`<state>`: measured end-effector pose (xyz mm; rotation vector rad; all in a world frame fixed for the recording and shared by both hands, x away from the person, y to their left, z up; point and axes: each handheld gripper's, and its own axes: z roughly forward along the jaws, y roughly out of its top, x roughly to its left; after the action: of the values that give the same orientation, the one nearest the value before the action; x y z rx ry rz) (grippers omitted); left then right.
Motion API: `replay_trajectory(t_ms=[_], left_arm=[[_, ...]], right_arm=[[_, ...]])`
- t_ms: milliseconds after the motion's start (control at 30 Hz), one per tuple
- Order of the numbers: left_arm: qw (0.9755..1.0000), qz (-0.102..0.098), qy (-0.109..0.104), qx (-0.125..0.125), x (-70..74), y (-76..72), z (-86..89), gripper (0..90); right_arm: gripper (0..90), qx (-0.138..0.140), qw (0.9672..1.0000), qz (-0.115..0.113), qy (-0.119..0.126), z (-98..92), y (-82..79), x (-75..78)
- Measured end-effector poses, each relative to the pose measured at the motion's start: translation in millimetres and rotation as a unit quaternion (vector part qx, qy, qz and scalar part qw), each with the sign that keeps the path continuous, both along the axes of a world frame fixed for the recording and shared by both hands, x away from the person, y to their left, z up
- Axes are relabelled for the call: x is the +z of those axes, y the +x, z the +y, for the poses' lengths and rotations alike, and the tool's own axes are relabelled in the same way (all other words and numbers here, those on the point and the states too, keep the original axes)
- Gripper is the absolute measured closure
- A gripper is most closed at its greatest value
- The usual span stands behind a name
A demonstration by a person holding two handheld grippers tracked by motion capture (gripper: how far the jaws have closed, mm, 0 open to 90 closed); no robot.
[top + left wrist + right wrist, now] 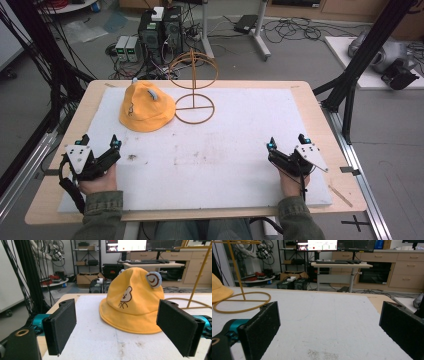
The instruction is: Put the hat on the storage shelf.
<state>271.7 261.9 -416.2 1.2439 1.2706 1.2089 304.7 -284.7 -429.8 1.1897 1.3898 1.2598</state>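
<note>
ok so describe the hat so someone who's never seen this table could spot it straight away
Start from the white mat that covers the wooden table, and look to its far left corner. There the yellow bucket hat lies brim down, just left of the wire hat stand. It is the one soft thing there, with a small bear face on the front and a blue swirled ear on top.
</note>
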Motion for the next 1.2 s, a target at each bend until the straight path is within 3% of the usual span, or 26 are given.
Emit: replay_trajectory(t_ms=[533, 800, 933, 1033, 1200], left_arm=[[0.9999, 0.009, -0.001, -0.013, 3.9, 2.3, -0.2, 15.7], [0.9989, 0.002, -0.006, -0.047, 29.3, 4.0, -5.6, 13.6], [0.9981, -0.009, -0.021, -0.056, 46.1, 11.5, 0.5, 13.6], [0.9965, 0.0, -0.009, -0.083, 60.4, 24.7, 2.7, 13.6], [0.9911, 0.013, 0.016, -0.131, 88.6, 56.1, 2.4, 13.5]], right_arm=[[2.9, -0.001, 1.0, 0.002, 0.002, -0.3, -0.3, -0.2], [2.9, -0.001, 1.0, 0.005, 0.006, -0.7, 0.0, -1.2], [2.9, 0.002, 1.0, 0.007, 0.003, -0.3, -0.2, -1.7], [2.9, 0.003, 0.9999, 0.01, 0.006, 0.4, 0.0, -2.2], [2.9, 0.004, 0.9999, 0.008, 0.005, 1.7, -0.6, -1.7]])
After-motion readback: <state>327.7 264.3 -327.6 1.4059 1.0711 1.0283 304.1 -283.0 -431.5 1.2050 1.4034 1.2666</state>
